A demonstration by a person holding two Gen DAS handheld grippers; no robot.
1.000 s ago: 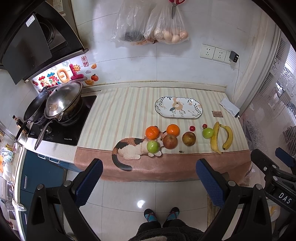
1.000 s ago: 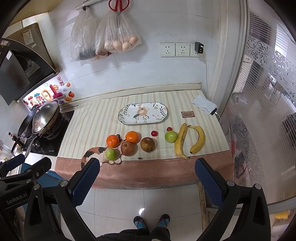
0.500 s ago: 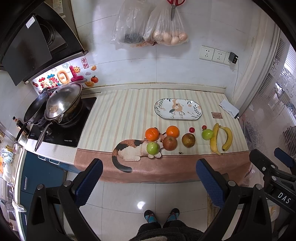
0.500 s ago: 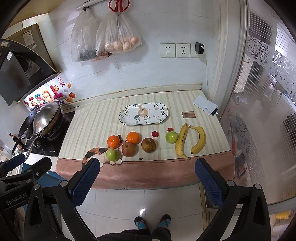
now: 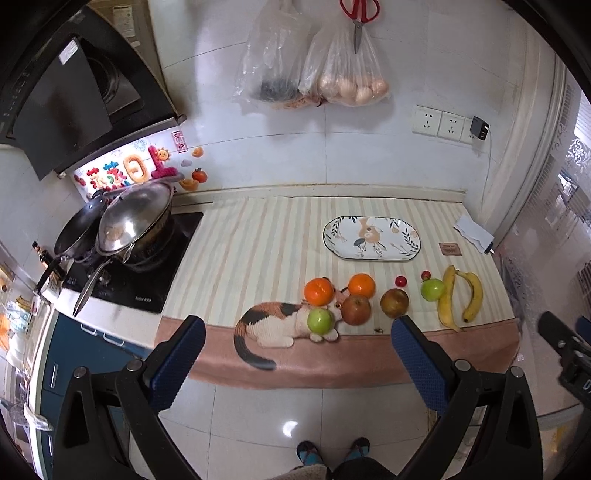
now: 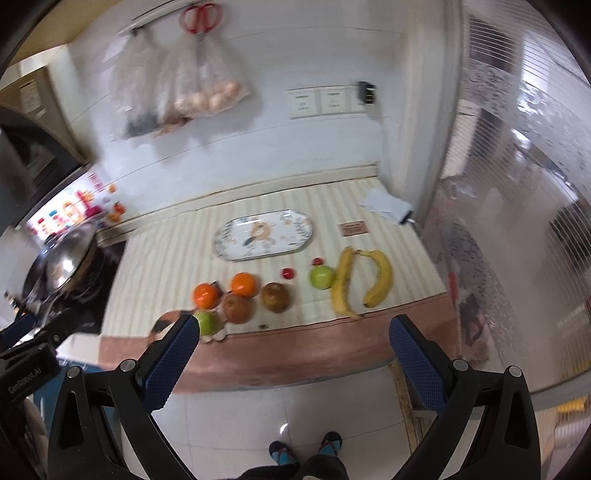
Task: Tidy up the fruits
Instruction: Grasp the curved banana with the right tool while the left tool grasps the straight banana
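Note:
Fruit lies in a row near the front of a striped counter mat [image 5: 258, 243]: two oranges [image 5: 319, 291] [image 5: 362, 285], two green apples [image 5: 320, 320] [image 5: 432, 289], a red apple [image 5: 356, 309], a brown fruit [image 5: 394, 302], two small red fruits [image 5: 401, 281] and two bananas [image 5: 447, 299] [image 5: 472, 295]. An empty patterned oval plate [image 5: 372, 239] sits behind them. My left gripper [image 5: 295, 363] and my right gripper [image 6: 291, 360] hang open over the floor in front of the counter, holding nothing. The right wrist view is blurred; it shows the bananas [image 6: 343, 284], the plate [image 6: 264, 235] and the oranges [image 6: 207, 295].
A lidded wok [image 5: 135, 221] and a pan stand on the hob at the left. Plastic bags [image 5: 314, 77] and red scissors [image 5: 358, 14] hang on the tiled wall. A cat picture [image 5: 273, 325] is printed on the mat. The person's feet [image 5: 332, 448] stand on the floor tiles.
Both grippers have drifted closer to the counter, so the fruit looks larger. The right gripper has swung towards the right and its view is now motion-blurred. Both stay open.

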